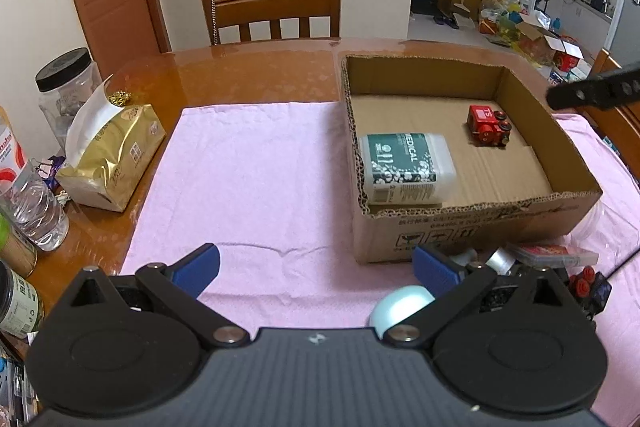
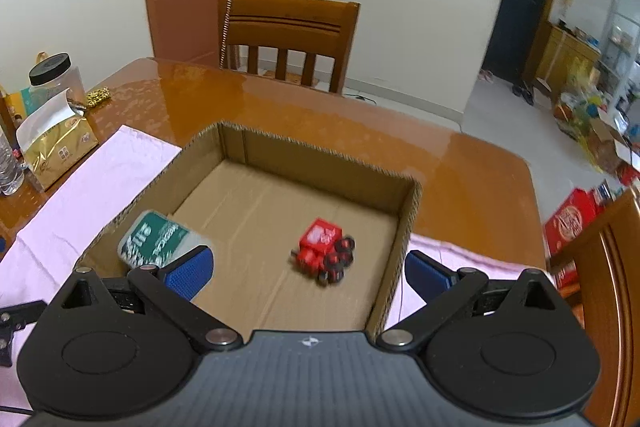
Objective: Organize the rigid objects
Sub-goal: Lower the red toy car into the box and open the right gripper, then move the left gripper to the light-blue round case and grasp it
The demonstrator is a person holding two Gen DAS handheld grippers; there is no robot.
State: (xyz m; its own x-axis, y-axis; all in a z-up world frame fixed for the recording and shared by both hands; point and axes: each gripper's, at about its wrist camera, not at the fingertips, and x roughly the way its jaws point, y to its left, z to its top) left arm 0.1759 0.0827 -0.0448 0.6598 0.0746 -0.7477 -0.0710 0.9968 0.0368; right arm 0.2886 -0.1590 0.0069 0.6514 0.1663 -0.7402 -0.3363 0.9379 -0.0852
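A red toy train lies on the floor of an open cardboard box, toward the box's right half, tipped on its side with its black wheels facing right. In the left wrist view the same toy sits well in from the far right corner of the box. At the left wall of the box lies a flat white container with a green label reading MEDICAL, apart from the train; the right wrist view shows it blurred.

The right hand-held gripper hangs over the near part of the box with its blue pads spread as wide as they go and nothing between them; the train lies beyond them, untouched. The left hand-held gripper is likewise wide open and empty, over a pink cloth in front of the box.

Just in front of the box, near the left gripper's right pad, other small things wait on the cloth: a pale blue rounded object, a flat clear case with a red print, a silvery piece, and a dark block with red studs. Part of the right gripper's black body shows above the box's right wall.

The cloth covers part of a glossy wooden counter. To the left stand a gold tissue pack, a clear jar with a black lid and a plastic water bottle. A wooden chair stands at the far side.
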